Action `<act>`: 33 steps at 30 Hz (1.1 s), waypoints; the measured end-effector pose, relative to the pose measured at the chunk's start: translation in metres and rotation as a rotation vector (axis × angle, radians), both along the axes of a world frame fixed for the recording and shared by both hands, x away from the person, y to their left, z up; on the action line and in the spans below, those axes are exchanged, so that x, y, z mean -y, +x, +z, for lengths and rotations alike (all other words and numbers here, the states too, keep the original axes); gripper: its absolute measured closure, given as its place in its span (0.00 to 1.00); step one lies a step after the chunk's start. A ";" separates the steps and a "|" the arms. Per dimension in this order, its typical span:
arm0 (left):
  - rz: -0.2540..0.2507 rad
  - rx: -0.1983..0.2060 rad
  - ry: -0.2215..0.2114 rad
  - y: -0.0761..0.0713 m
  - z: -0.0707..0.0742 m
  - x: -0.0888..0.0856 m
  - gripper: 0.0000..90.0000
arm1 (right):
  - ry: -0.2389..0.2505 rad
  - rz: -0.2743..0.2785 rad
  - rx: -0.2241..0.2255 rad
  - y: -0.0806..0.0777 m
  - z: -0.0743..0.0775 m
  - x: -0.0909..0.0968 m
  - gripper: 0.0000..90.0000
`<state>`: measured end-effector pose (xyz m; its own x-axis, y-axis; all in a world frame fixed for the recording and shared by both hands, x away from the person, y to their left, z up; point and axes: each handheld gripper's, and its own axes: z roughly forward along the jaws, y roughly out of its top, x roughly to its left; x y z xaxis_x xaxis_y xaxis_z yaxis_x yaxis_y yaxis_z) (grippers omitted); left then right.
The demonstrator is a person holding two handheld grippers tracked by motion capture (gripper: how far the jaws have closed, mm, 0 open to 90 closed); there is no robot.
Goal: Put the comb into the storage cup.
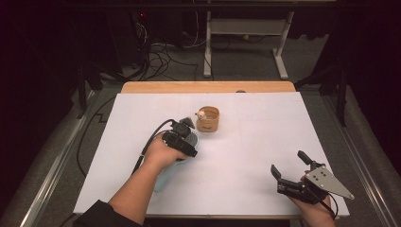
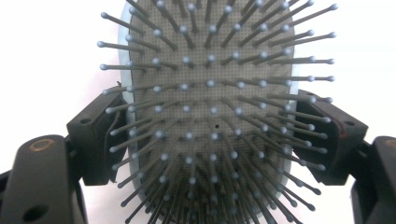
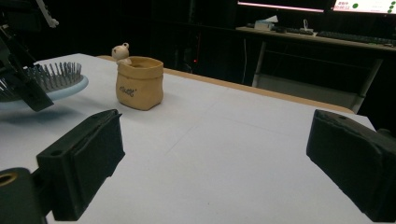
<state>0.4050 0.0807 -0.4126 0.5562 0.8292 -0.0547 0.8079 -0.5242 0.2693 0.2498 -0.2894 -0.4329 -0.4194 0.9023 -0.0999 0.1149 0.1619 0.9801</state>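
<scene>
Pale-blue paddle hairbrush with grey ball-tipped bristles is in your left gripper, near the middle of the worktop, just on your side of the small tan sack-shaped pot with a little bear figure at its rim. The jaws are clamped on the 2 long edges of the brush head, bristles facing the gripper's camera. Keep that squeeze steady: the grip sits on a rounded rim, so a tilt could let the head pivot. As I judge it, you are carrying the brush, so move it level and slowly, and give the pot room, since the head's far end is close to it.

Your left forearm reaches in from the near edge, hand wrapped over the gripper, the brush handle trailing back beside your wrist. Your right gripper rests by the near right corner, jaws wide apart with nothing between them, pointing across the worktop toward the pot.
</scene>
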 end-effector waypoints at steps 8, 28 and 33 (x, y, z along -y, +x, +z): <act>0.011 0.038 -0.017 -0.002 0.010 -0.011 0.23 | 0.000 0.001 0.000 0.000 0.000 0.000 0.05; 0.039 0.228 -0.246 -0.027 0.024 -0.041 0.23 | 0.010 -0.006 0.008 -0.001 0.000 0.000 0.05; 0.046 0.311 -0.301 -0.038 0.027 -0.047 0.23 | 0.012 -0.005 0.011 -0.001 0.000 0.001 0.05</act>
